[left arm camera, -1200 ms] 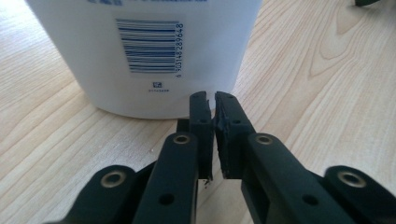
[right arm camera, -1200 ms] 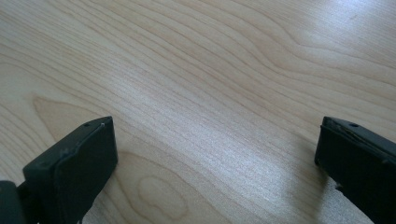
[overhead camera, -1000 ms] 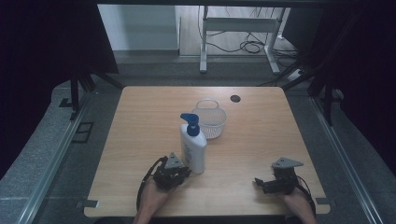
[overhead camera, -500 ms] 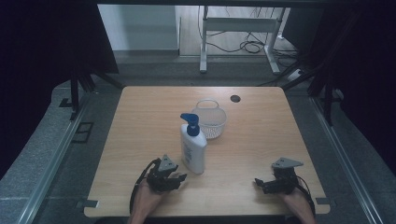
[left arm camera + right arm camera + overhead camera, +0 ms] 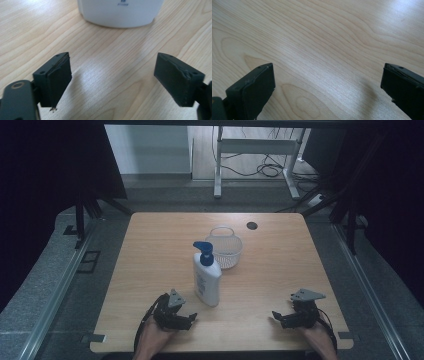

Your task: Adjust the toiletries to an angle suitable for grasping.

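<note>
1. The left gripper (image 5: 191, 318) lies low at the near edge of the table (image 5: 150, 270); its jaws have just been opening and now stand wide apart with only bare wood between them.
2. Just ahead of those jaws stands the white pump bottle (image 5: 207, 280) (blue pump head on top), upright and untouched; in the left gripper view its rounded base (image 5: 120, 12) sits a little beyond the pads.
3. The right gripper (image 5: 275, 316) rests near the table's near right corner, jaws spread wide, holding nothing.
4. Behind the bottle, close by it, sits a clear basket (image 5: 226, 246).
</note>
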Demonstrator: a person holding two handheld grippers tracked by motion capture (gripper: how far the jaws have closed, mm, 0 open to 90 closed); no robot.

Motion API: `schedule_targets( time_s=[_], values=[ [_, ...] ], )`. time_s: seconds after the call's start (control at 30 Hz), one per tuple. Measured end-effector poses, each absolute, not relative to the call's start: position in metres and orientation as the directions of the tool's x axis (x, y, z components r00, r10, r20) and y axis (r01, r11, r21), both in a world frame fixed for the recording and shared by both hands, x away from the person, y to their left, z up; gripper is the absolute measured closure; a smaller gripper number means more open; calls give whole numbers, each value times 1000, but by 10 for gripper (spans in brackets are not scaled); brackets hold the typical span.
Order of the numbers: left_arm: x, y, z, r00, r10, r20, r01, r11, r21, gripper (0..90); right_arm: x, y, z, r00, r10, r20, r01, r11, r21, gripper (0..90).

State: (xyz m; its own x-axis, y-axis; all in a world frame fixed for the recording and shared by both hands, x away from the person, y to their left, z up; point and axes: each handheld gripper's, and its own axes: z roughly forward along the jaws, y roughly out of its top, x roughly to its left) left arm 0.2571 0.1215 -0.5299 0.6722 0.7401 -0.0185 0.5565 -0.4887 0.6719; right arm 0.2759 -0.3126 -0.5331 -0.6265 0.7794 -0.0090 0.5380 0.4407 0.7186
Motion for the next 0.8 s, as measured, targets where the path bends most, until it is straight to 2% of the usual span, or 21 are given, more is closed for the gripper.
schedule_targets(
  time_s=[0.3,0.4,0.8],
  values=[
    [259,121,-537,658,753,-3,577,-501,645,127,273,-306,-526,-654,757,-4,510,444,737,0],
    [260,123,-539,650,759,-29,588,-479,652,124,273,-303,-523,-664,748,7,505,442,741,0],
    [258,129,-544,658,753,-31,561,-462,687,119,270,-290,-512,-699,713,55,487,418,766,0]
  ],
)
